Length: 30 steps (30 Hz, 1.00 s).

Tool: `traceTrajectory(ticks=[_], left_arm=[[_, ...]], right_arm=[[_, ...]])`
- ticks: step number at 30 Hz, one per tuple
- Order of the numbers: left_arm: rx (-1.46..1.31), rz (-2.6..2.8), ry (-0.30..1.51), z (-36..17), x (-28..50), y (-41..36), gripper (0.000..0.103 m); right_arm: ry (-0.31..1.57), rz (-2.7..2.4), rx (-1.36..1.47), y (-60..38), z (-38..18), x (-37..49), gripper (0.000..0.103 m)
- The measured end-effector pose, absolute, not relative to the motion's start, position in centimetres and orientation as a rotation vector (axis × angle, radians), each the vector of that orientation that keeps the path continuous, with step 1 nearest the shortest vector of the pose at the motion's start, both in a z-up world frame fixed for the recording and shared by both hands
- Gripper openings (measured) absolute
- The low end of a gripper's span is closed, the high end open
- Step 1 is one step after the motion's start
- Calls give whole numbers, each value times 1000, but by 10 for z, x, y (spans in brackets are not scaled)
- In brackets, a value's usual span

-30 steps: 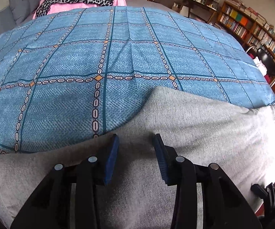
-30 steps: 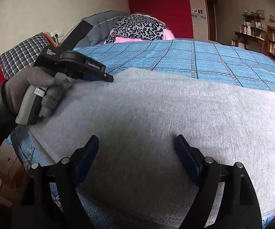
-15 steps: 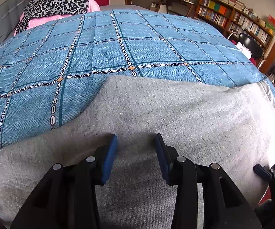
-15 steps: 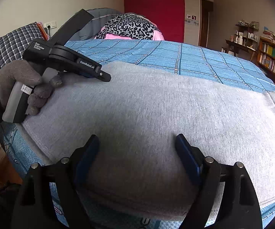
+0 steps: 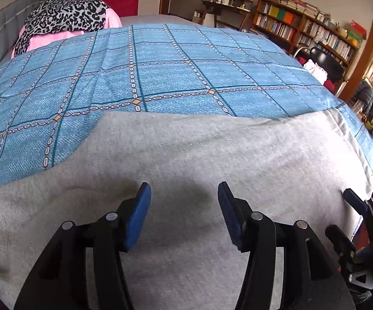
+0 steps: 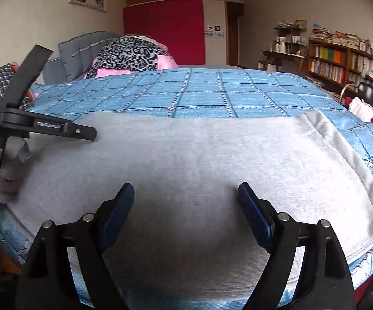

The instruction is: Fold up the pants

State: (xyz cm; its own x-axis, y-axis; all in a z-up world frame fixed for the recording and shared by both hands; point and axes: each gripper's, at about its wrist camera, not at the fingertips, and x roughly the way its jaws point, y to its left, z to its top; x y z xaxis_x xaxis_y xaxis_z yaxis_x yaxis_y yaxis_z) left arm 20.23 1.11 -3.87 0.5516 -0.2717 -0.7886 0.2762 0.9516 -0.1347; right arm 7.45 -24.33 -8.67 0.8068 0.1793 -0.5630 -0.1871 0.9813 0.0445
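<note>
- Writing: the black body of the left gripper (image 6: 57,129), seen at the left edge of the right wrist view, carries pale lettering on its side and top; it is blurred in this frame and cannot be read. A small white tag with a handwritten mark sits on the handle below it, also unreadable.
- No other label is legible; the small signs on the white panel beside the red wall panel (image 6: 163,28) are too small to read.
- Task item: the light grey knitted cotton pants (image 5: 186,155) lie spread flat across the lower half of both views, on the blue chequered bedspread with chain-pattern lines (image 5: 160,59). Their far edge runs straight across mid-frame; a hem shows at lower right in the right wrist view.
- Left gripper (image 5: 183,196): blue-padded fingers point down and forward over the grey cloth. The jaws have just been opening and stand moderately apart; nothing is between them but the cloth surface beneath, which the pads do not pinch.
- A hand in a grey knitted glove (image 6: 8,170) grips the left gripper's handle at the left edge of the right wrist view, fingers curled round it.
- Right gripper (image 6: 186,193): jaws spread wide, empty, poised above the pants near their lower edge. Its tip also shows at the right edge of the left wrist view.
- Background: a leopard-print cloth over pink bedding (image 5: 65,18) at upper left; wooden bookshelves (image 5: 307,25) at upper right.
</note>
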Motion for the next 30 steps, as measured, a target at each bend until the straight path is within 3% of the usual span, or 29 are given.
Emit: traceTrajectory(ticks=[3, 6, 13, 21, 27, 30], left_arm=[[37, -356, 933, -42, 196, -10, 56], [89, -358, 908, -47, 188, -29, 64], [136, -321, 893, -46, 192, -43, 65], [170, -389, 866, -34, 185, -79, 65], [190, -470, 856, -28, 183, -121, 65], [196, -499, 862, -27, 183, -140, 65]], right_arm=[[609, 146, -36, -255, -95, 74, 84], [586, 149, -62, -260, -105, 64, 84], [538, 199, 36, -289, -104, 45, 84], [400, -64, 209, -390, -81, 19, 84], [403, -163, 269, -450, -84, 29, 83], [445, -114, 333, -473, -97, 41, 75]])
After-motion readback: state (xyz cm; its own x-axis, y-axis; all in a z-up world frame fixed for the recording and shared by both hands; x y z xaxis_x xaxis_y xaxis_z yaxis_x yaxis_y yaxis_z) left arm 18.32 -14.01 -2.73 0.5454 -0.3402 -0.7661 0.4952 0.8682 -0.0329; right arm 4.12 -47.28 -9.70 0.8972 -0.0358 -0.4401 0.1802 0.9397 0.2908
